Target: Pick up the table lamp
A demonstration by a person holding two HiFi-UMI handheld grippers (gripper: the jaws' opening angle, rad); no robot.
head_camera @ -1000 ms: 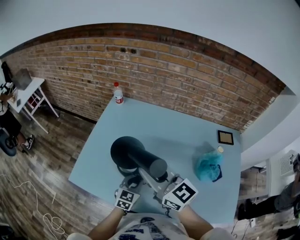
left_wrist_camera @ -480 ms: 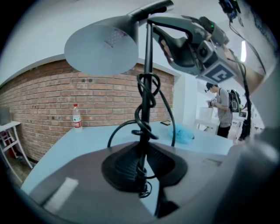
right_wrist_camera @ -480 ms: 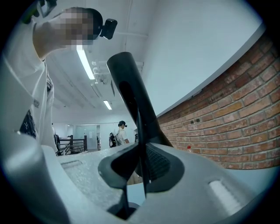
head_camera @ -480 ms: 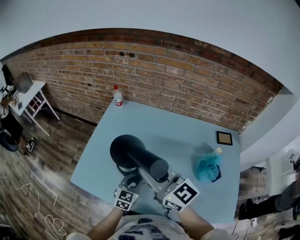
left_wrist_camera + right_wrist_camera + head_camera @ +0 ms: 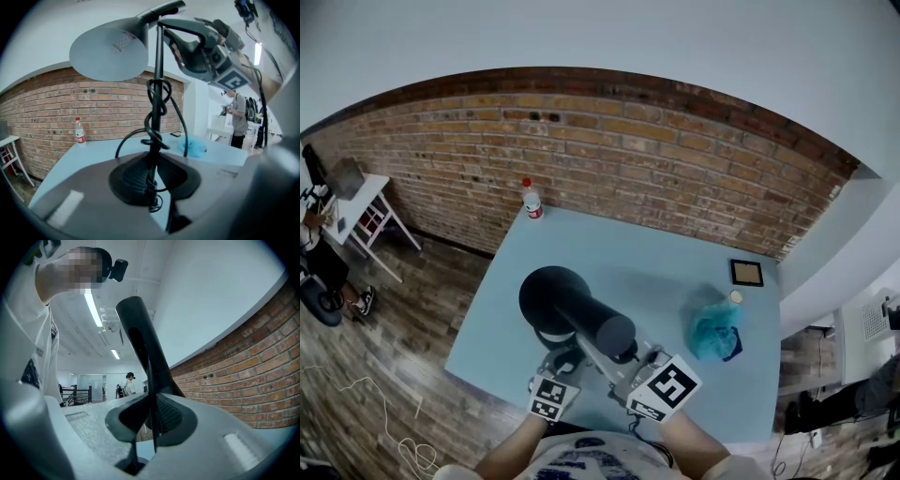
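Note:
The black table lamp (image 5: 572, 309) stands over the near part of the light-blue table (image 5: 656, 253), its round shade (image 5: 551, 292) toward the left. My left gripper (image 5: 567, 364) is shut on the thin upright stem (image 5: 157, 112), which has the cord (image 5: 154, 133) coiled round it. The shade (image 5: 110, 54) hangs above the left jaws. My right gripper (image 5: 623, 361) is shut on the lamp's upper arm (image 5: 140, 345), higher up than the left. In the left gripper view the right gripper (image 5: 206, 47) shows at the top. The lamp's base is hidden.
A plastic bottle (image 5: 531, 199) stands at the table's far left corner by the brick wall (image 5: 675, 141). A crumpled blue bag (image 5: 715, 330) and a small framed picture (image 5: 747, 273) lie at the right. A white side table (image 5: 361, 202) stands on the floor at the left.
Both grippers have risen a little with the lamp held between them. Neither grip has changed.

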